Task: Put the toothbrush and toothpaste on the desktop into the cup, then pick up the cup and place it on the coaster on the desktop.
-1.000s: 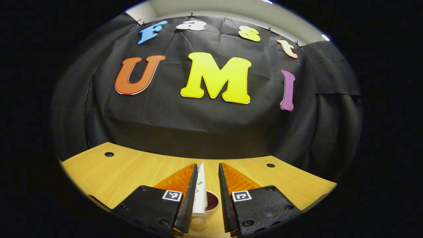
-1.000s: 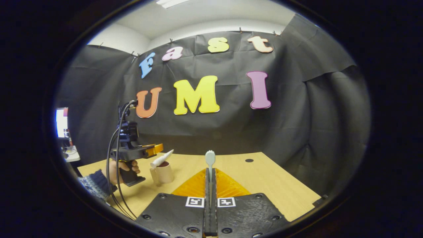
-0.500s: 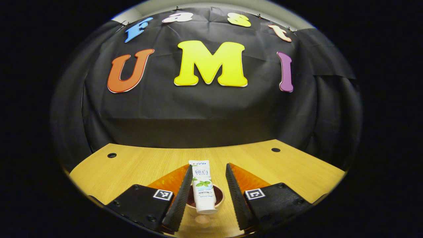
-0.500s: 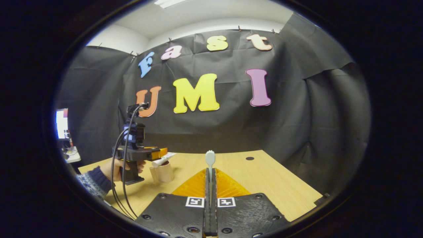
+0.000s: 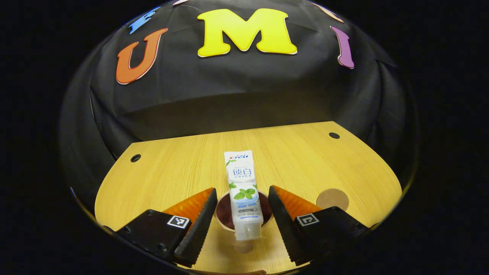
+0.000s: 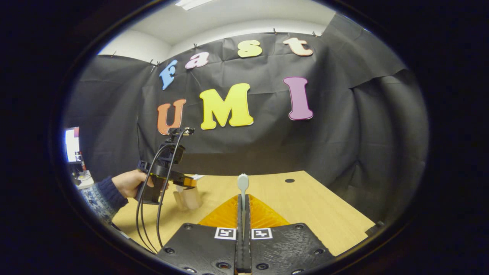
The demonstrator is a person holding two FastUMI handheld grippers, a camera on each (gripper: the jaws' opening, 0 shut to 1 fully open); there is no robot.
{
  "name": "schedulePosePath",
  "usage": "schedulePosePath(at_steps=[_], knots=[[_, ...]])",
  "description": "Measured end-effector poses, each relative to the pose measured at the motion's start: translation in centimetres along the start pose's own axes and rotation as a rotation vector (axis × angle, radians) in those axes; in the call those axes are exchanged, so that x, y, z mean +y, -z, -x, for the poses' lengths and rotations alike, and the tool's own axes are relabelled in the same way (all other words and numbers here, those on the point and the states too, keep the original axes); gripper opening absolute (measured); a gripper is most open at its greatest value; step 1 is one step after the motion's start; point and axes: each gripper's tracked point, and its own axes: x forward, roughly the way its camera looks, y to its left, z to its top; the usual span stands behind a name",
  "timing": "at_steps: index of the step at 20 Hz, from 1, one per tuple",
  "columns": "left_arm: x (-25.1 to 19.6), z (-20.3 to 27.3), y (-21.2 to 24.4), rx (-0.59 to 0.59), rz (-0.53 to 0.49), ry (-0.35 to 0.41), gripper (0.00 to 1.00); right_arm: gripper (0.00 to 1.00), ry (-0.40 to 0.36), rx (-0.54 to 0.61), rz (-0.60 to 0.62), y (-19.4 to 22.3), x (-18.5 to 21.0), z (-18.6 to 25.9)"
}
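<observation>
We've got the white toothpaste tube leaning in the beige cup, left gripper fingers spread apart; right gripper fingers pinch the pale toothbrush, ready for that cup.

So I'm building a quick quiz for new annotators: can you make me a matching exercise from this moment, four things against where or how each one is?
Things:
1. toothpaste
2. toothbrush
3. coaster
4. left tongs

States:
A. bare on the desktop, right of the cup in the left gripper view
B. open, one finger on each side of the cup
C. clamped in the right tongs, head up
D. leaning in the cup, cap end down

Pairs: 1-D, 2-C, 3-A, 4-B
</observation>
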Motion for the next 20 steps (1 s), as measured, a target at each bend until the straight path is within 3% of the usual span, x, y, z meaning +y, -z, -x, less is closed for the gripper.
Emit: schedulePosePath(at_steps=[4, 6, 8, 10, 11, 16, 17, 18, 20], knots=[[0.8, -0.4, 1.8, 0.100, 0.014, -0.021, 0.74, 0.00, 0.001, -0.004, -0.007, 0.1, -0.3, 0.2], [1.5, -0.8, 1.9, 0.105, 0.019, -0.032, 0.66, 0.00, 0.000, -0.002, -0.013, 0.3, -0.4, 0.1], [1.9, -0.8, 1.9, 0.104, 0.023, -0.044, 0.53, 0.00, -0.002, 0.003, -0.018, 0.5, -0.3, -0.1], [1.7, -0.5, 2.0, 0.103, 0.036, -0.033, 0.51, 0.00, -0.002, 0.009, -0.019, 0.8, -0.4, -0.1], [1.7, -0.5, 2.1, 0.100, 0.049, -0.029, 0.44, 0.00, -0.003, 0.012, -0.019, 0.9, -0.4, -0.1], [2.3, 0.8, 0.1, 0.006, 0.042, -0.057, 0.43, 0.00, -0.006, 0.021, -0.017, 1.5, 0.1, -0.4], [2.5, 1.4, -0.3, -0.016, 0.044, -0.064, 0.48, 0.00, -0.007, 0.023, -0.017, 1.6, 0.2, -0.5], [2.5, 1.9, -0.9, -0.049, 0.049, -0.063, 0.43, 0.00, -0.009, 0.024, -0.017, 1.7, 0.2, -0.5], [2.1, 2.9, -2.9, -0.161, 0.054, -0.045, 0.43, 0.00, -0.010, 0.026, -0.014, 2.0, 0.4, -0.5]])
